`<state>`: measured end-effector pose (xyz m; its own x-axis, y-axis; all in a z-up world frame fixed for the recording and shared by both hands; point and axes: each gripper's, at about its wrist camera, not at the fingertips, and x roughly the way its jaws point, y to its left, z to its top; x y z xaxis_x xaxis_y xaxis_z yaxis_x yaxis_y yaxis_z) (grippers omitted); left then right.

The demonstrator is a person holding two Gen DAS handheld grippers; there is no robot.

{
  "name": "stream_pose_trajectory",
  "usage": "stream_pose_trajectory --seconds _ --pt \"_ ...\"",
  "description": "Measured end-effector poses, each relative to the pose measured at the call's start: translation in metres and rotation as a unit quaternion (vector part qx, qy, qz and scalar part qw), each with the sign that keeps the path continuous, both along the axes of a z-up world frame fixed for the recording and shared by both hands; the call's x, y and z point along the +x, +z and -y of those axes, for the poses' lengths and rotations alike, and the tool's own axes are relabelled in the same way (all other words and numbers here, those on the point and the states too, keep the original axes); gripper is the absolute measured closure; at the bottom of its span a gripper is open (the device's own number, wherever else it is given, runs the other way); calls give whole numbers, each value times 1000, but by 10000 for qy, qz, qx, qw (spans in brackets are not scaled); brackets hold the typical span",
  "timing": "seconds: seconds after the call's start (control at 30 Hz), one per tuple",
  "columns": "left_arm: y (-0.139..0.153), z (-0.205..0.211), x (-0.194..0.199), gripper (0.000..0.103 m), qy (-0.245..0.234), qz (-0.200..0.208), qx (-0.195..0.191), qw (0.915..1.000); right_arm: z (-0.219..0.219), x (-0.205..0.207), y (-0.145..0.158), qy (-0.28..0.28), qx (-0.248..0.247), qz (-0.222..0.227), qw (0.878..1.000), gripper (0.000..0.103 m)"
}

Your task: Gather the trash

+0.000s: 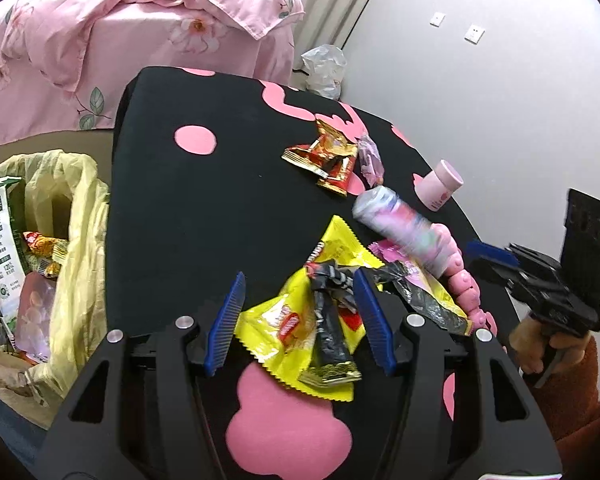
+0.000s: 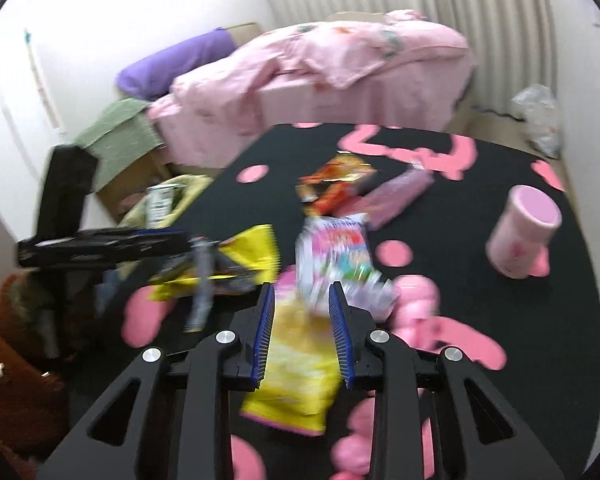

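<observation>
My left gripper is open over the black table with pink spots. A yellow wrapper and a black wrapper lie between its fingers. My right gripper is open; a yellow-and-pink snack bag lies between its fingers, blurred by motion. A pastel packet sits just ahead of it, also seen as a blurred tube in the left wrist view. A red-gold wrapper and a purple wrapper lie farther back. The lined trash bin stands left of the table.
A pink cup lies on its side at the table's right edge. A pink toy lies near the right gripper. A bed with pink bedding stands behind. A clear plastic bag sits on the floor.
</observation>
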<state>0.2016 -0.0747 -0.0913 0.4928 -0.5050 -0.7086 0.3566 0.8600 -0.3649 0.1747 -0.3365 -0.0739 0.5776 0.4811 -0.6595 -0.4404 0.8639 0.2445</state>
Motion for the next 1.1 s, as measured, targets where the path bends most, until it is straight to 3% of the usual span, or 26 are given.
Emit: stream_pose_trajectory --seconds 0.13,0.2,0.3,0.4,0.57,0.67,0.8,0.93,1.0,1.1 --pt "1 -10 0 48 121 55 -24 9999 -13 -6 14 85 -249 282 9993 74" --pt "2 -14 0 46 157 94 -35 9998 -16 -2 15 -15 -587 388 9975 67" --pt "1 -18 -2 46 180 145 -15 9997 -19 20 -3 57 -805 36 9967 66" --pt "2 -20 -5 45 150 214 44 9996 -19 45 -31 -205 -996 -326 9943 66" --pt "1 -23 -9 42 25 283 12 9996 -24 55 -38 -312 -1021 -453 9933 66" --pt "-2 -23 -9 41 -7 209 -77 9998 -28 51 -40 -195 -1055 -446 9932 70" --pt "-2 -17 -9 32 -127 155 -190 9996 -31 36 -36 -98 -1152 -322 9928 88" --pt "1 -4 -8 30 -325 190 -208 9991 -26 14 -33 -179 -1161 -196 9929 90" --pt "3 3 -6 16 -415 234 -175 9987 -19 5 -31 -291 -1130 -166 9930 90" --pt "2 15 -2 16 -637 122 -149 9978 -8 -9 -26 -501 -1072 -105 9929 90"
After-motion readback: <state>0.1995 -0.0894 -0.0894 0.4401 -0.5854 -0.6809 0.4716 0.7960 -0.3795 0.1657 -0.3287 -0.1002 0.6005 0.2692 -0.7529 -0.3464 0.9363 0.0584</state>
